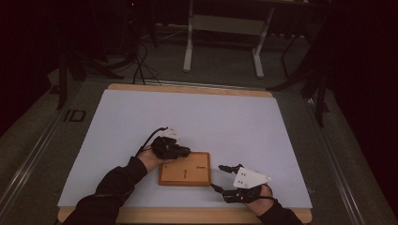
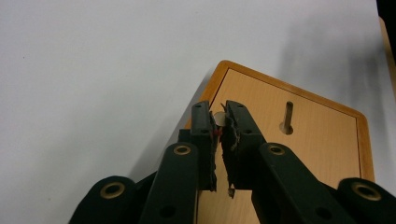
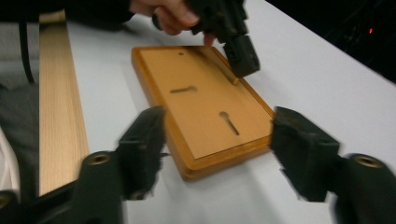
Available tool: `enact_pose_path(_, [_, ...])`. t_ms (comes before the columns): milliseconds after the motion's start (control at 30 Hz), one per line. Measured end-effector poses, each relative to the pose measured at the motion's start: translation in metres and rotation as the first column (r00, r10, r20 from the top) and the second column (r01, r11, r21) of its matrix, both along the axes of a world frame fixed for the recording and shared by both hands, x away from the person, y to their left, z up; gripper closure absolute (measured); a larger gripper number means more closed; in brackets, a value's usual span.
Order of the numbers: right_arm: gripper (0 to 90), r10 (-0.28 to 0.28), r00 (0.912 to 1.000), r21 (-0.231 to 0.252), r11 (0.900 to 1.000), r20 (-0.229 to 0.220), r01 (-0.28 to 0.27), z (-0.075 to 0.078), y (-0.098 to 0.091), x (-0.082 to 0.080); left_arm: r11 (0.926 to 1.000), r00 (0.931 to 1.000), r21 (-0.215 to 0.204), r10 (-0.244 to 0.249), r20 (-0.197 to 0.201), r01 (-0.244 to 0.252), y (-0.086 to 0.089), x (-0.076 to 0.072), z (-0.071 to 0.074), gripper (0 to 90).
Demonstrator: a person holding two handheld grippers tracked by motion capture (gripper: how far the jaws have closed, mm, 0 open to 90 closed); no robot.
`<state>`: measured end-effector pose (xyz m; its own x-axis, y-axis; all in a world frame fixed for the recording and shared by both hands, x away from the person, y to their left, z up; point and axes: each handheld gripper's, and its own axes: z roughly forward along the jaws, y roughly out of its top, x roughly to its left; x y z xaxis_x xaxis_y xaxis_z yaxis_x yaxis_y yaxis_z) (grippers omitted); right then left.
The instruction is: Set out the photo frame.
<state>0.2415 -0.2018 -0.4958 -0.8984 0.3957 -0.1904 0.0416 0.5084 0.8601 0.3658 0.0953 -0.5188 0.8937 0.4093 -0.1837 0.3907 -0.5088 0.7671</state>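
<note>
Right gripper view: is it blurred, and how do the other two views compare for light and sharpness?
Right gripper view: its own jaws smear, the board stays fairly sharp. Left gripper view: crisp, a soft shadow on the white sheet. High view: dim overall, dark surroundings, no glare.

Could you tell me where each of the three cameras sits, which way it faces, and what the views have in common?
High view: above the person's side, facing forward and down on the table; forearms and both grippers enter from below.
Left gripper view: on the left gripper, looking along its nearly shut jaws at the wooden board and a small pale piece.
Right gripper view: on the right gripper, jaws apart, facing the board's corner; the other hand is beyond.
All views share the board.
</note>
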Motion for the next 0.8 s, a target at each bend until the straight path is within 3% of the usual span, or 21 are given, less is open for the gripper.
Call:
enact_pose_path(100, [42.9,0.013,0.9991,-0.061,0.9981,0.042,-0.010,-0.001,0.005,-0.005,1.0000,0.9999,-0.001,-0.003,-0.013,0.003,0.000,0.002,0.000,83.2])
enact_pose_path(233, [40.9,0.035,0.9977,-0.125,0.9917,0.058,-0.027,-0.005,0.011,-0.007,1.0000,0.9994,-0.006,-0.001,-0.036,0.001,0.000,0.004,0.001,83.2])
enact_pose_path(367, [37.5,0.064,0.9885,-0.238,0.9708,0.137,-0.030,-0.013,0.019,-0.014,1.0000,0.9987,0.006,-0.007,-0.051,0.007,0.000,0.007,0.002,83.2])
enact_pose_path(533, [37.3,0.118,0.9613,-0.363,0.9316,0.249,-0.021,-0.023,0.030,-0.021,1.0000,0.9975,-0.005,-0.007,-0.071,0.006,0.001,0.010,0.002,83.4])
enact_pose_path(700, [37.4,0.144,0.9303,-0.419,0.9077,0.337,0.012,-0.032,0.037,-0.022,0.9999,0.9963,-0.010,-0.006,-0.086,0.005,0.001,0.012,0.001,83.4])
enact_pose_path(733, [37.5,0.161,0.9214,-0.434,0.9008,0.354,0.009,-0.033,0.037,-0.021,0.9998,0.9959,-0.018,-0.006,-0.090,0.005,0.002,0.013,0.001,83.4])
enact_pose_path(767, [38.2,0.182,0.9066,-0.451,0.8924,0.381,0.011,-0.034,0.038,-0.021,0.9998,0.9955,-0.019,-0.007,-0.095,0.005,0.002,0.013,0.001,83.4])
enact_pose_path(800, [39.2,0.185,0.8962,-0.455,0.8901,0.404,0.022,-0.036,0.038,-0.021,0.9997,0.9951,-0.025,-0.004,-0.099,0.001,0.002,0.014,0.001,83.4])
